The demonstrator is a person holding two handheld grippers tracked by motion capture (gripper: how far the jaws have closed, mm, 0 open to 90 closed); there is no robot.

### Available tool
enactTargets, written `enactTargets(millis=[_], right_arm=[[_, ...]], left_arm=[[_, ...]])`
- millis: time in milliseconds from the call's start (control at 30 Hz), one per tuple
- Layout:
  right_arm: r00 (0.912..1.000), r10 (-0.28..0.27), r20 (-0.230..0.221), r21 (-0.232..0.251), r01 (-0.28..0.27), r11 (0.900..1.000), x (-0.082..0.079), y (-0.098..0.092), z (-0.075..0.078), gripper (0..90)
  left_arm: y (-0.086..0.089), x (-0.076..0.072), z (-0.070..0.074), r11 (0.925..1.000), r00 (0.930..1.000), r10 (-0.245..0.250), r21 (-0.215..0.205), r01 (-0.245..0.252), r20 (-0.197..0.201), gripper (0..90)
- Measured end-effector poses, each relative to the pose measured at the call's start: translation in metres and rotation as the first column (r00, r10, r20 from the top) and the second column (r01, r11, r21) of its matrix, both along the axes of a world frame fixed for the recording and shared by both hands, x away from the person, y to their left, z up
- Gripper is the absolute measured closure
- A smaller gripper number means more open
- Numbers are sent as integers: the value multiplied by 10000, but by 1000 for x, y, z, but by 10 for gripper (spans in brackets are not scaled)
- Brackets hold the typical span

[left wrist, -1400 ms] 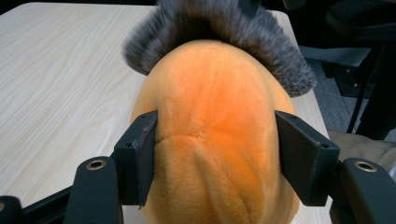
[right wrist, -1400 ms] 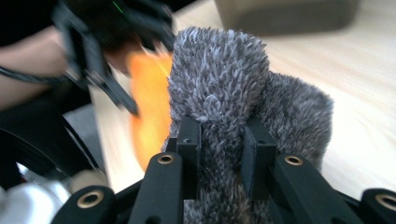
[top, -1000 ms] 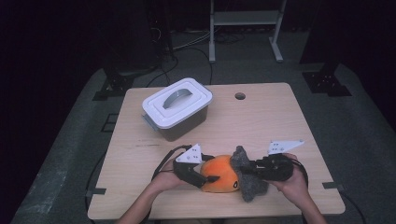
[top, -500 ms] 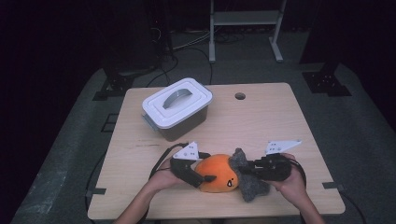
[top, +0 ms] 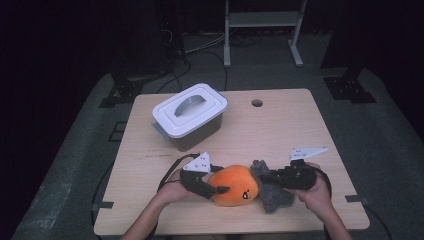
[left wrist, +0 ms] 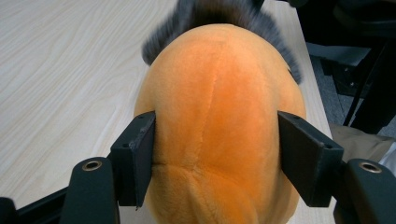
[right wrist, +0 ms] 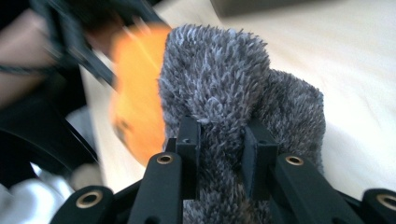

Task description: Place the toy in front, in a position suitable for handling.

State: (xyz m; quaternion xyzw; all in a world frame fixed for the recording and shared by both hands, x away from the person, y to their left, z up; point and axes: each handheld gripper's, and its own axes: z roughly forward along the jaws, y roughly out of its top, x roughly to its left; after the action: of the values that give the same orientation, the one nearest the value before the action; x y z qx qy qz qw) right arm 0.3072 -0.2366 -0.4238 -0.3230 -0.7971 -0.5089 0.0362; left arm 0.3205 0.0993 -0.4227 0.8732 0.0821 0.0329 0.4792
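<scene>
Near the tabletop's (top: 280,125) front edge, the left gripper (left wrist: 212,154) has just been closing its jaws around the orange plush (top: 233,186); the right gripper (right wrist: 219,140) pinches its grey fur (right wrist: 219,88). Squeeze evenly, pull gently.

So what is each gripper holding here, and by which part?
Right gripper pinches the plush toy's grey fuzzy part. Left gripper, jaws just closing, straddles its orange body, pads on both sides.

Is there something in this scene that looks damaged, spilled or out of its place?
Nothing stands out. The orange plush toy lies whole on the table, with the left gripper around its body and the right gripper shut on its grey fuzzy part. The lidded box stands upright.
</scene>
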Motion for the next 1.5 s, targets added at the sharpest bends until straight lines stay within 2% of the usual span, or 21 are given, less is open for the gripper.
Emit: enactTargets(millis=[67,167,267,333,367,433,500,600,700,800,833,900,967,1033,1067,1133,1233,1333,1400,1433,1500], right_arm=[[9995,255,212,374,-262,9990,-3,3,6,708],[9987,471,174,-288,-465,9985,-5,10,0,707],[9992,381,-136,-363,-386,9986,-2,8,-6,707],[9996,244,-131,-677,-253,9974,-2,6,-6,708],[9997,205,-101,-658,-212,9976,-3,6,-5,708],[9996,202,217,-614,-189,9979,-5,8,1,708],[9981,285,545,-302,-269,9992,-6,12,7,708],[9962,456,749,-402,-426,9983,-7,19,9,707],[9983,473,332,-397,-459,9982,-5,14,5,707],[9994,315,164,-686,-303,9972,-5,9,1,708],[9994,271,215,-623,-257,9977,-6,8,3,708],[9982,252,547,-33,-251,9997,-9,10,11,708],[9965,212,804,285,-235,9993,-11,14,19,707],[9944,289,1020,142,-305,9994,-12,20,22,702],[9942,367,1008,-38,-365,9993,-12,23,20,703],[9957,425,818,-48,-423,9991,-11,24,14,703],[9965,321,774,-131,-312,9994,-11,18,12,703],[9978,246,608,-74,-242,9997,-11,13,10,704],[9974,229,686,-104,-222,9997,-11,14,13,708],[9965,223,804,-102,-215,9997,-11,15,15,709],[9949,206,988,-34,-203,9998,-12,18,20,709]], left_arm=[[0,1,0,10000,10000,35,65,-35,20,333],[1,2,0,9998,9998,177,104,-177,22,344],[2,3,0,9994,9994,334,70,-334,-34,348],[3,4,-1,9994,9994,336,25,-335,-125,348],[2,4,-1,9995,9994,326,23,-326,-100,348],[1,2,-1,9997,9997,243,-4,-243,-12,347],[-2,0,0,9998,9998,173,-22,-173,24,346],[-3,-2,1,10000,9999,-3,44,3,149,333],[-1,0,0,9999,10000,-62,-120,62,7,322],[-2,-1,0,9999,10000,-57,-144,58,39,323],[-3,-2,1,9999,10000,-56,-126,57,82,324],[-6,-5,1,9996,9996,-222,-151,224,164,326],[-10,-8,2,9992,9991,-346,-189,351,255,323],[-12,-9,3,9987,9985,-452,-204,458,317,303],[-12,-9,3,9988,9987,-447,-212,453,260,292],[-10,-7,3,9990,9991,-375,-248,380,181,251],[-9,-3,1,9999,10000,-4,-124,3,-75,132],[-8,-2,-4,9995,9992,-235,-220,228,-326,172],[-9,-3,-2,9995,9997,-213,-209,216,113,256],[-9,-6,0,9992,9984,-213,-324,230,515,316],[-10,-9,3,9989,9906,-199,-402,255,1352,368]])
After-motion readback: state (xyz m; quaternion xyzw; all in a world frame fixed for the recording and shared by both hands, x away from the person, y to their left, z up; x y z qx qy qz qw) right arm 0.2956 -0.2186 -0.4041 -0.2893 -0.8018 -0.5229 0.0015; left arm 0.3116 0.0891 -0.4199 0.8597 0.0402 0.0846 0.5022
